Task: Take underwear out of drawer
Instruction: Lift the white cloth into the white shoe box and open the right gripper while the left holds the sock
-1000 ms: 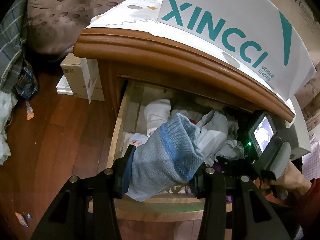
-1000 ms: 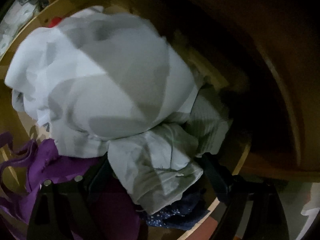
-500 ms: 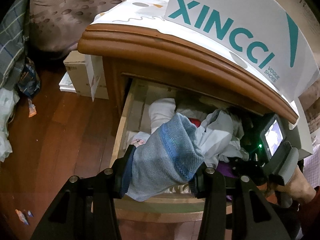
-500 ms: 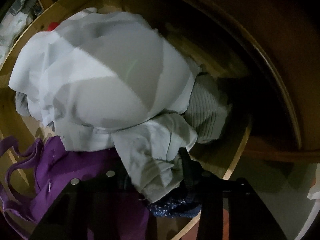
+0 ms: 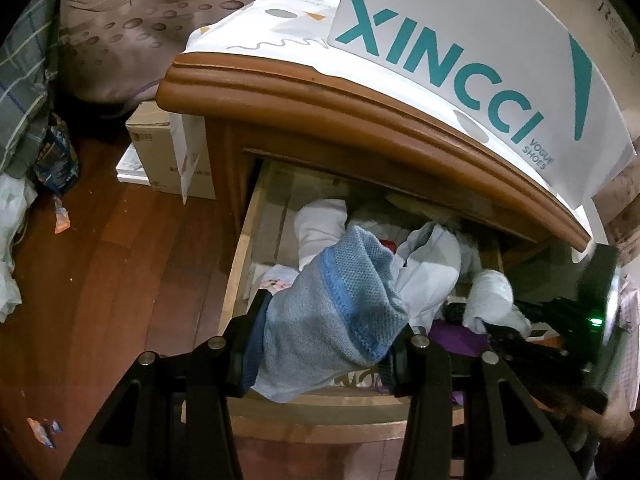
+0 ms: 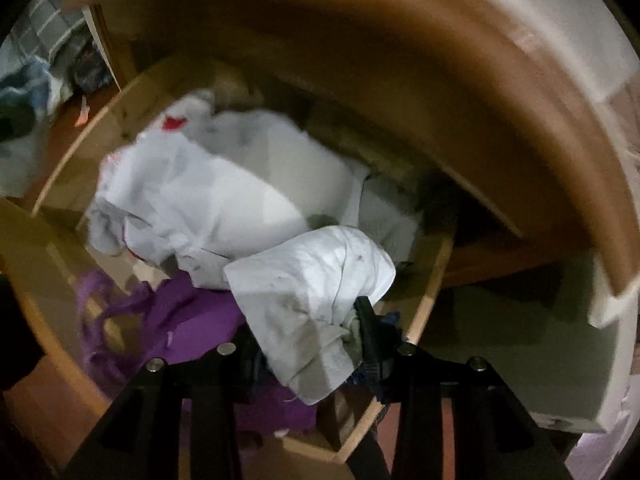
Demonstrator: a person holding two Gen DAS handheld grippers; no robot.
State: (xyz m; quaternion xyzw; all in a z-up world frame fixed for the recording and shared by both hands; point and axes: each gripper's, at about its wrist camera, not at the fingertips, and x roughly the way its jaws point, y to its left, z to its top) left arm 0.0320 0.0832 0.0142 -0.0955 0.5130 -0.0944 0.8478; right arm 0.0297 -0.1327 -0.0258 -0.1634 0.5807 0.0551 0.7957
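Note:
The open wooden drawer [image 5: 240,264] of a nightstand holds a heap of clothes. My left gripper [image 5: 324,344] is shut on grey-blue knit underwear [image 5: 340,312] and holds it over the drawer's front left. My right gripper [image 6: 308,340] is shut on a white garment [image 6: 316,292] and holds it lifted above the drawer's right end; it also shows in the left wrist view [image 5: 490,300]. A larger white garment [image 6: 224,204] and a purple garment [image 6: 188,320] lie in the drawer [image 6: 432,300].
A white XINCCI shoe box [image 5: 460,52] stands on the nightstand top [image 5: 360,120]. Cardboard boxes [image 5: 160,152] stand on the wooden floor at the left, with bedding [image 5: 120,20] behind and scraps of litter [image 5: 60,220].
My right gripper closed on the white garment and pulled back up and out of the drawer with it. My left gripper kept its hold and shifted slightly left.

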